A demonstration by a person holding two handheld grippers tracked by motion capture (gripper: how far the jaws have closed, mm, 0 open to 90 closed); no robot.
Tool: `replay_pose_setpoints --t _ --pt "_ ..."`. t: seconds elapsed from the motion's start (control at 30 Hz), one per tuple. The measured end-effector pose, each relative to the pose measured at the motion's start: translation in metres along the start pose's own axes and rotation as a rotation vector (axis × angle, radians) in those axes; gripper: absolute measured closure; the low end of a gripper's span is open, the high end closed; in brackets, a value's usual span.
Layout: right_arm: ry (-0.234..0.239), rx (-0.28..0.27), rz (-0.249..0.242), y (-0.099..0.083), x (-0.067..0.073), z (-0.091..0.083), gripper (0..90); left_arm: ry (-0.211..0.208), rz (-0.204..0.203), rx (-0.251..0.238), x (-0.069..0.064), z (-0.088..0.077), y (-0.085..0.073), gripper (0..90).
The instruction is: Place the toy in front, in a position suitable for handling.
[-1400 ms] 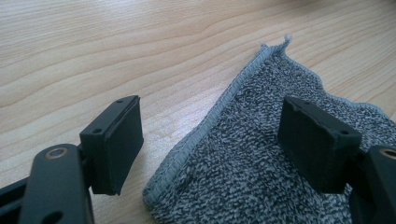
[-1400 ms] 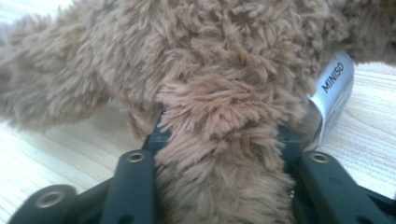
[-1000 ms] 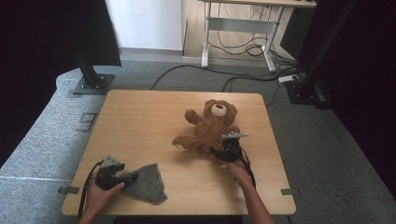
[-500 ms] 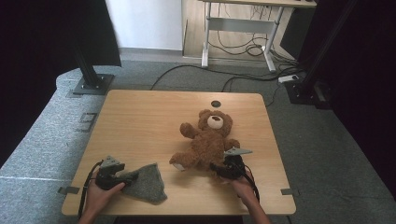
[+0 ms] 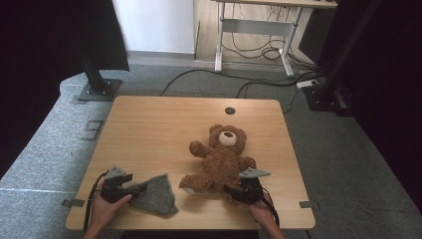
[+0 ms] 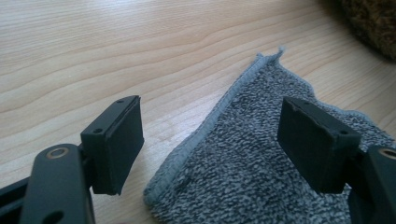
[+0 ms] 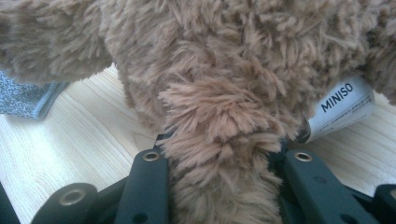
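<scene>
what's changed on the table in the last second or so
The teddy bear has been dragged toward the person's edge of the table by the right gripper, shut on one of its legs, uncovering the round hole in the tabletop. The left gripper has stayed put, jaws open over the grey towel, which has not moved.

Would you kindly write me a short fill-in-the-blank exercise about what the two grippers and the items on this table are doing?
1. The right gripper is shut on the ____ of the teddy bear.
2. The left gripper is ____, its jaws standing apart over the grey cloth.
3. The white tag on the bear reads ____.
4. The bear lies on the wooden table with its face turned ____.

Missing words: leg; open; MINISO; up
</scene>
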State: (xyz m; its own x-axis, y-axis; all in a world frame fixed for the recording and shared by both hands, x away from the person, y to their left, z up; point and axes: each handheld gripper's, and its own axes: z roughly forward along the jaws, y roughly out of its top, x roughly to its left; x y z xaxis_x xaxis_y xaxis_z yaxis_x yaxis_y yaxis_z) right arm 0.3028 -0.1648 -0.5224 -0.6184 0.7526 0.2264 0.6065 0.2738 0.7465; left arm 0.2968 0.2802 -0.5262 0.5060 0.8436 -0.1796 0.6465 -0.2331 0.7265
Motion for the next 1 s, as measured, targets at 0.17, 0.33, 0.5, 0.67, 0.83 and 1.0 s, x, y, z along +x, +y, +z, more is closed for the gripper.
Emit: replay_pose_setpoints --t 0.17,0.33,0.5,0.67,0.83,1.0 --pt "0.017 -0.002 -0.019 0.003 0.002 0.004 65.0 -0.004 0.022 0.0 -0.006 -0.001 0.002 22.4" --pt "0.036 0.0 -0.049 0.006 0.005 0.01 65.0 -0.027 0.029 0.004 -0.008 0.0 0.003 22.3" --pt "0.065 0.001 -0.067 0.01 0.005 0.016 64.8 -0.043 0.037 0.014 -0.011 0.002 0.002 22.3" --pt "0.074 0.0 -0.071 0.011 0.005 0.018 64.5 -0.05 0.032 0.002 -0.01 -0.002 0.004 22.1" --pt "0.076 -0.002 -0.067 0.01 0.004 0.018 64.2 -0.076 0.014 -0.009 -0.011 -0.006 0.005 21.9" --pt "0.073 -0.003 -0.067 0.01 0.004 0.018 63.9 -0.103 0.034 0.029 -0.022 -0.002 0.003 18.9"
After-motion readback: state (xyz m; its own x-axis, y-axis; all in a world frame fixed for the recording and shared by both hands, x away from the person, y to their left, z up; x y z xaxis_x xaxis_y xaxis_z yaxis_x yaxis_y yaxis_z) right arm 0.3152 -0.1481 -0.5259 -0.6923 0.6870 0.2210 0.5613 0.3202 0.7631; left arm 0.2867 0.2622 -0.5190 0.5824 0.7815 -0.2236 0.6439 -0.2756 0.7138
